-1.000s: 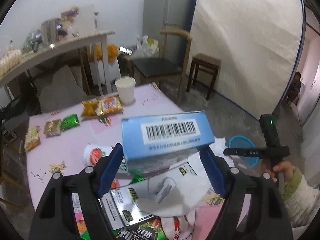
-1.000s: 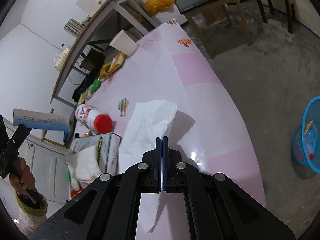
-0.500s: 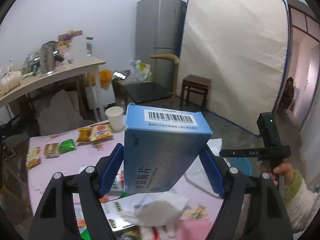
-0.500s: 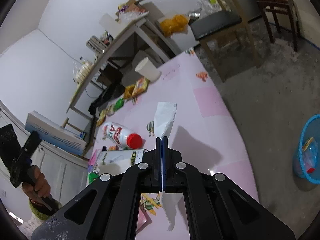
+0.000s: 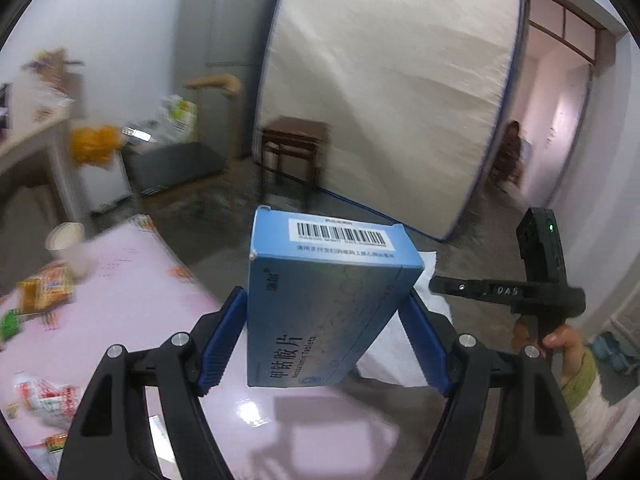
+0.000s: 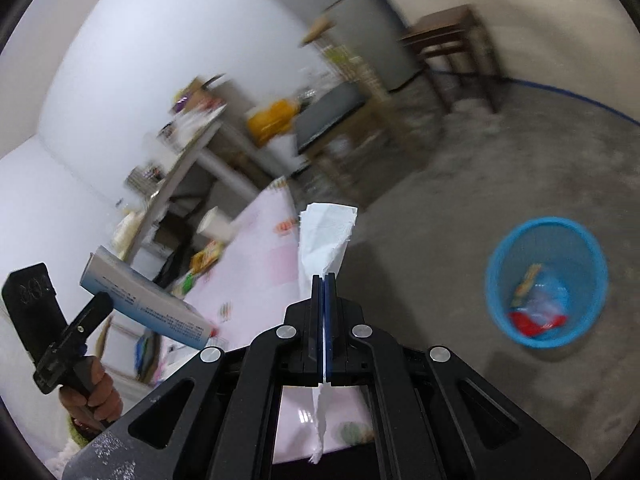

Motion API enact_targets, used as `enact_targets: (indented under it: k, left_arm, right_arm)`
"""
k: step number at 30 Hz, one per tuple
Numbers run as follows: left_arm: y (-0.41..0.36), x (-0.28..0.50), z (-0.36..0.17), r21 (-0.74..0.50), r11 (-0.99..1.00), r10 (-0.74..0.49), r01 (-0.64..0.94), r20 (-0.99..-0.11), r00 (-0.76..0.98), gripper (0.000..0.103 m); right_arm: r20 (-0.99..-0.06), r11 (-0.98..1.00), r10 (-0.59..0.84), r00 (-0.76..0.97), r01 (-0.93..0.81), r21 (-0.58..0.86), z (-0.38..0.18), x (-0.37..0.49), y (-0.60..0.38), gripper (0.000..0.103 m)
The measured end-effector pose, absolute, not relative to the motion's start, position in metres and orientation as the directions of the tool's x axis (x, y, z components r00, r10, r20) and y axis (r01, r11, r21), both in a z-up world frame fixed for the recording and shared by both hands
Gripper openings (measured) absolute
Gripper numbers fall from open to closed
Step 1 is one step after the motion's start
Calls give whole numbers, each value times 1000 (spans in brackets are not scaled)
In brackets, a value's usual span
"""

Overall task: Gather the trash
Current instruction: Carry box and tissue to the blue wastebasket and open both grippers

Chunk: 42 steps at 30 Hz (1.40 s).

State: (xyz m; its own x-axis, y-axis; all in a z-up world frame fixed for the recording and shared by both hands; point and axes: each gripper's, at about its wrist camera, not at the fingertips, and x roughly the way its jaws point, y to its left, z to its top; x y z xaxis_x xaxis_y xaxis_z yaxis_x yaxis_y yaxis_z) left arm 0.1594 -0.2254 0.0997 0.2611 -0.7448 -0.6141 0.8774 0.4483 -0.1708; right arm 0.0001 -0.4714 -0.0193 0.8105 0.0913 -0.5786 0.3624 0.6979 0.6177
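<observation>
My left gripper is shut on a blue medicine box with a barcode on its end, held up above the pink table. The box also shows in the right wrist view, at the left. My right gripper is shut on a white tissue, lifted off the table; the tissue also shows behind the box in the left wrist view. A blue mesh trash basket with wrappers in it stands on the floor to the right of my right gripper.
Snack packets, a paper cup and a red-and-white bottle lie on the table. A chair, a wooden stool, a fridge and a leaning mattress stand beyond on the concrete floor.
Both grippers have risen and swung right, away from the table toward the floor. The tissue has come off the table, and the basket now sits larger in the right wrist view.
</observation>
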Motion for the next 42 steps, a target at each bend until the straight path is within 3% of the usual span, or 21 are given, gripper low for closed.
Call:
enact_targets:
  k: [7,17,18,20,21,23,28,35,42]
  left_arm:
    - [-369,136,39,-197,363,-675,911,-730,111,75]
    - [-512,123,-54,-343,426,-579,837,-814,-40,76]
    - [-522,121,-64,-357,428,-565,830,-823,-63,80]
    - [-535,124,-87,-355,477,-509,804,-857,-76,85]
    - [-538,125,-98,-342,512,-484,788,-873,-64,85]
    - [-535,129,-107,-349,542,-468,764,-881,-70,85]
    - [-506,143,-90,-348,554,-492,757,-870,-40,85]
    - [-442,163,-16,-346,522,-563,780,-826,10,85]
    - [-299,164,78,-395,458,-673,797,-740,20,86]
  right_arm:
    - [-653,598,-56,755,549,584,-67,-44,-540,0]
    - [-660,458,-105,744,625,632,-146,-43,-613,1]
    - [-662,451,-111,741,631,631,-154,-41,-618,5]
    - [-690,431,-147,709,674,601,-175,-40,-627,24]
    - [-721,415,-166,673,710,568,-188,-38,-632,46]
    - [-777,381,-191,600,774,505,-206,-41,-633,50]
    - [-784,333,-172,596,785,523,-226,-66,-624,50]
    - [-747,365,-193,636,753,547,-196,-95,-604,50]
    - [-651,519,-171,740,629,579,-124,-97,-560,64]
